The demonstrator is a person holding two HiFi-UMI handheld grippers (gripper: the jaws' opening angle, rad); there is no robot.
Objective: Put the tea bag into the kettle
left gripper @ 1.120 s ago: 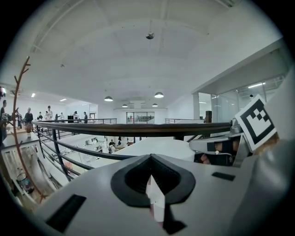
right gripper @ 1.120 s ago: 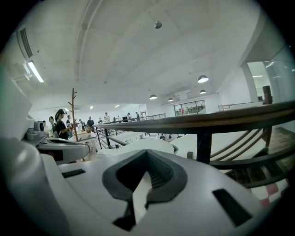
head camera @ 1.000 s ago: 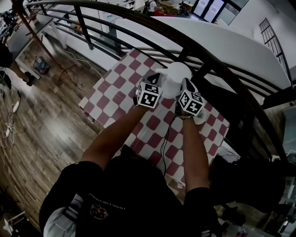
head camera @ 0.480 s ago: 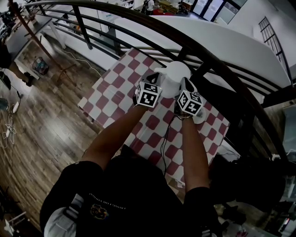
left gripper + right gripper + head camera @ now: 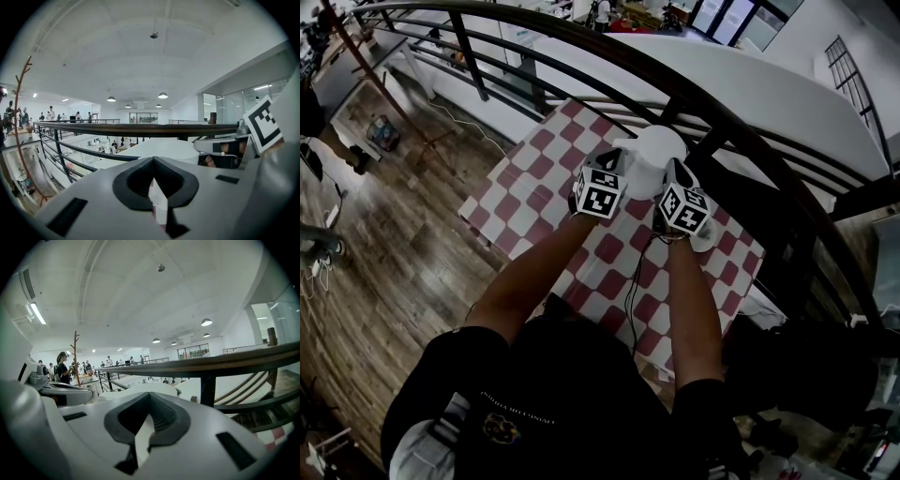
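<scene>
A white kettle (image 5: 659,150) stands at the far side of the red-and-white checked table (image 5: 534,202). My left gripper (image 5: 614,167) is against its left side and my right gripper (image 5: 675,174) against its right side, both pointing away from me. In the left gripper view the left gripper (image 5: 153,180) is shut, with the kettle's white top (image 5: 171,149) just beyond it. The right gripper (image 5: 149,416) also looks shut, again with the kettle's top (image 5: 140,389) ahead. A pale sliver shows at each jaw seam. I cannot make out the tea bag in any view.
A dark curved railing (image 5: 741,122) runs right behind the table, with a drop to a lower floor beyond. A small white object (image 5: 707,236) lies on the cloth under my right hand. Wooden floor (image 5: 384,272) is to the left.
</scene>
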